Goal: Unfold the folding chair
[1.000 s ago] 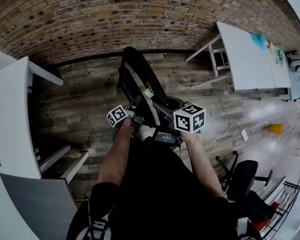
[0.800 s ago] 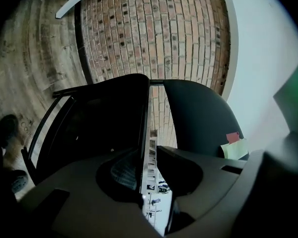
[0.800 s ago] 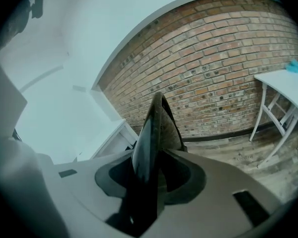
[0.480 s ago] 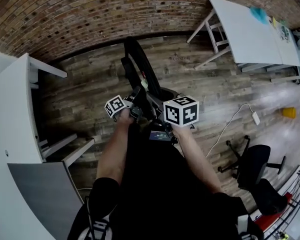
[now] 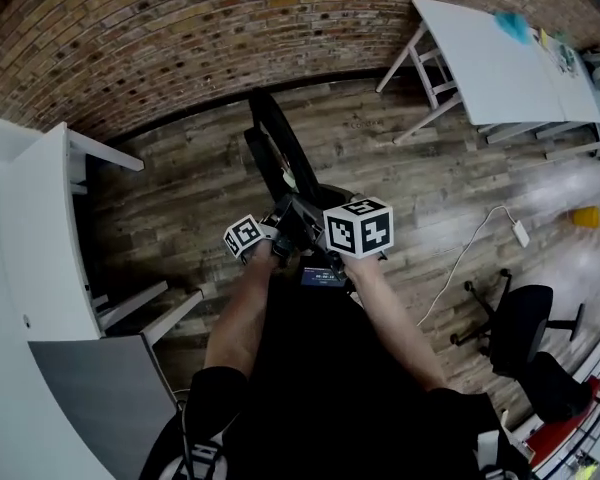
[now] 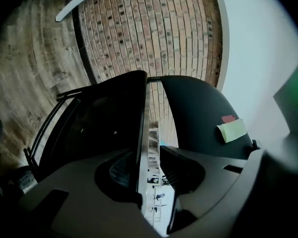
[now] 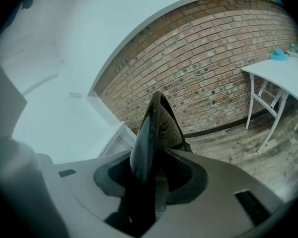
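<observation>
The black folding chair (image 5: 275,138) stands on the wood floor in front of me, and both grippers are at its near edge. In the left gripper view its seat panel (image 6: 99,128) and backrest (image 6: 198,113), which bears a green sticky note (image 6: 232,131), stand apart. My left gripper (image 6: 151,167) (image 5: 278,230) has just been opening. The seat's thin edge lies against one pad, with a bright gap to the other. My right gripper (image 7: 151,182) (image 5: 302,216) has the chair's dark edge (image 7: 156,128) filling its jaws, which have just eased wider.
A brick wall (image 5: 180,38) runs behind the chair. A white table (image 5: 500,58) stands at the back right and a white desk (image 5: 35,248) at the left. At the right are a black office chair (image 5: 525,328), a white cable with plug (image 5: 520,233) and a yellow object (image 5: 585,216).
The left gripper has slid right along the chair's near edge, closer to the right gripper. The right gripper has shifted a little left. The head view has swung slightly.
</observation>
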Demonstrator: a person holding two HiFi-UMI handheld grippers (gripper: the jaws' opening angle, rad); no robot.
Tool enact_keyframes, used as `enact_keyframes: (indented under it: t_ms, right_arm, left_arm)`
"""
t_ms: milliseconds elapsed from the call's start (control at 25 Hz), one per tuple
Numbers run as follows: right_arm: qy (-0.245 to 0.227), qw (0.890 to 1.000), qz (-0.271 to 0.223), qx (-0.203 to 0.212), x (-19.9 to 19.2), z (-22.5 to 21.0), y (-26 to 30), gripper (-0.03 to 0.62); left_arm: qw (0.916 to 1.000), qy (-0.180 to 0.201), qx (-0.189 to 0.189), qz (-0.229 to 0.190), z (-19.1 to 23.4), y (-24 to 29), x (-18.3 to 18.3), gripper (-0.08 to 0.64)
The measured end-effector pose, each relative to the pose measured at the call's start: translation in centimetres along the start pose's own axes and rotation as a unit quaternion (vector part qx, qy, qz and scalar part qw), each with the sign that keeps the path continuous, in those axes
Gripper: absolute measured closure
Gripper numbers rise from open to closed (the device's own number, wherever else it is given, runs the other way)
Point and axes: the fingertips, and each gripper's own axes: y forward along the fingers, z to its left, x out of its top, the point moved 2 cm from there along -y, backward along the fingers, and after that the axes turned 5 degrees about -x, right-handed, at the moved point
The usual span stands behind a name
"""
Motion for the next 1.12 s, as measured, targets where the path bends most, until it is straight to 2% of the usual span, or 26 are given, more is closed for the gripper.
enact_keyframes:
  t_ms: [120, 280, 400, 680, 920, 1120]
  right_arm:
    - [0.023, 1.000, -0.015, -0.012, 0.2, 0.2, 0.2, 0.434]
    - [0.100, 0.992, -0.063, -0.039, -0.3, -0.5, -0.5, 0.434]
    - [0.109, 0.990, -0.076, -0.053, -1.0, -0.6, -0.5, 0.434]
    - [0.090, 0.992, -0.068, -0.055, -1.2, 1.4, 0.4, 0.434]
    - [0.046, 0.997, -0.043, -0.052, -0.7, 4.1, 2.0, 0.434]
    - [0.045, 0.997, -0.049, -0.050, -0.8, 4.5, 2.2, 0.434]
  left_arm:
    - [0.9996, 0.006, 0.002, 0.029, -0.2, 0.1, 0.6, 0.416]
    - [0.9924, 0.031, 0.011, 0.119, -0.7, 0.6, 0.7, 0.416]
    - [0.9879, 0.039, 0.010, 0.150, -0.5, 0.3, 0.7, 0.416]
    - [0.9904, 0.021, -0.010, 0.136, -0.4, -1.1, 1.2, 0.416]
    - [0.9954, 0.003, -0.011, 0.095, 0.0, -2.7, 2.6, 0.417]
    - [0.9950, 0.000, -0.016, 0.098, 0.1, -3.4, 3.2, 0.419]
